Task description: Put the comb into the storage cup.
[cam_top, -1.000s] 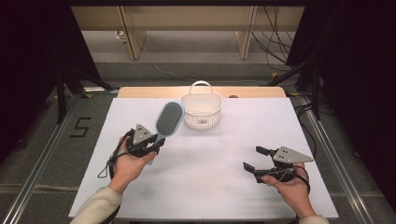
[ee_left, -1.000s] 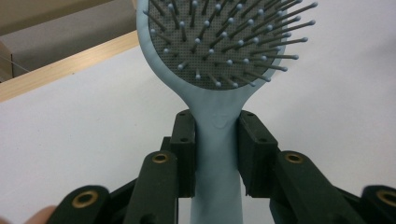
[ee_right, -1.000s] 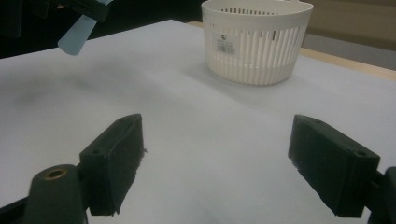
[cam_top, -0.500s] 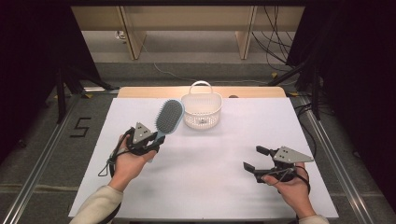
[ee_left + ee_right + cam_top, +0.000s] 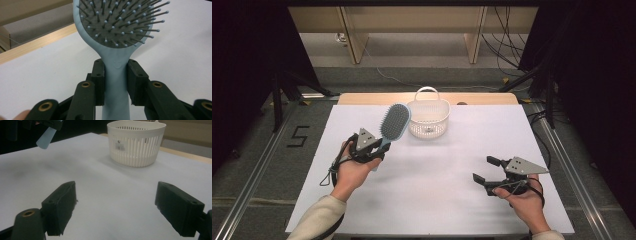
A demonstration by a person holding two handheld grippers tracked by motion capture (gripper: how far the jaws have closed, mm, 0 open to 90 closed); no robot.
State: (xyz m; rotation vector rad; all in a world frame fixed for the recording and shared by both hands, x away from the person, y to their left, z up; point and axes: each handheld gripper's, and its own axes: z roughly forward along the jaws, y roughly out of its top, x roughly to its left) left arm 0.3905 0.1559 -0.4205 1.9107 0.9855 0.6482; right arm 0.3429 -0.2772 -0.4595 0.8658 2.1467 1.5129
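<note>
Your white table cover (image 5: 427, 200) runs off the high view's bottom edge. The slatted basket (image 5: 428, 120) sits at its far side, contents hidden. Your left gripper (image 5: 379, 149) clamps the hairbrush (image 5: 394, 122) handle; brush head cropped in the left gripper view. Your right gripper (image 5: 482, 170) stands open, empty.

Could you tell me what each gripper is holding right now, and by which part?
The left gripper holds the light blue hairbrush by its handle, just below the bristled head. The right gripper holds nothing; its jaws stand open above the white table.
</note>
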